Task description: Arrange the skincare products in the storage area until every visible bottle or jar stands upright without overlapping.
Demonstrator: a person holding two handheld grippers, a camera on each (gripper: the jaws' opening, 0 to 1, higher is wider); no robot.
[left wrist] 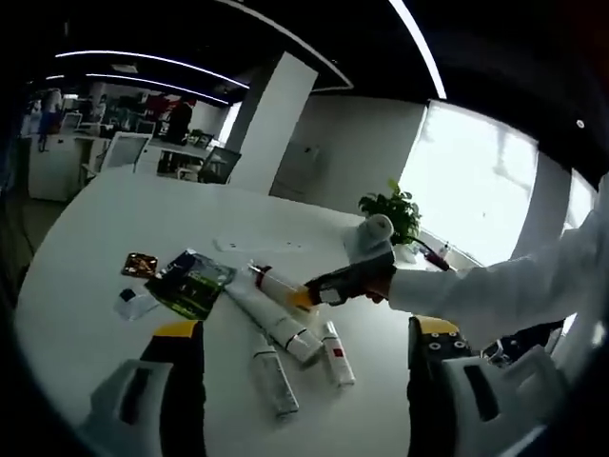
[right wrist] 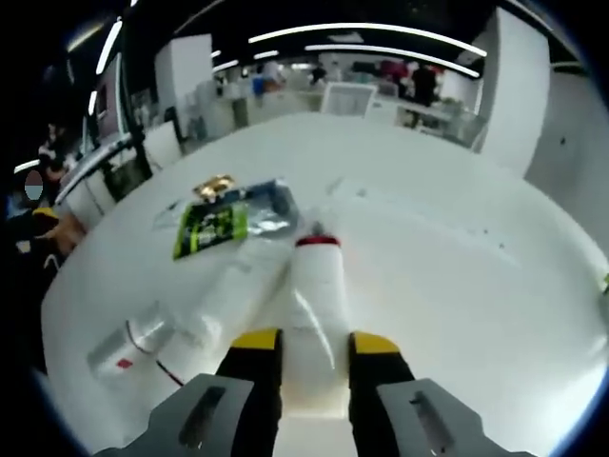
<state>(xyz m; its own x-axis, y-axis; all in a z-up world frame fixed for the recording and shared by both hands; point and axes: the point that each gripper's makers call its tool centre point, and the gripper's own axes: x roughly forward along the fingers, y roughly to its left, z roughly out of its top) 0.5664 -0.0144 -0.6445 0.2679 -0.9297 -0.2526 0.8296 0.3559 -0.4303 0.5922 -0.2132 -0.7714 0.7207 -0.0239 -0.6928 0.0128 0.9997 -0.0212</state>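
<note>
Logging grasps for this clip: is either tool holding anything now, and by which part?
The right tool grips a white tube by its wide lower end, red-ringed cap pointing away. The left tool is open, holding nothing.

- We are in an open-plan office: a large round white table (left wrist: 114,238) stands on an open floor.
- Behind it we see rows of white desks (left wrist: 57,157) and mesh-backed office chairs (left wrist: 217,164).
- Long white strip lights (right wrist: 381,49) curve across a dark ceiling.
- A square white pillar (left wrist: 276,119) rises mid-room, and a tall bright window (left wrist: 471,181) lights one side.
- A green leafy potted plant (left wrist: 392,211) sits near the window.
- Distant people (right wrist: 421,84) stand among the desks.
</note>
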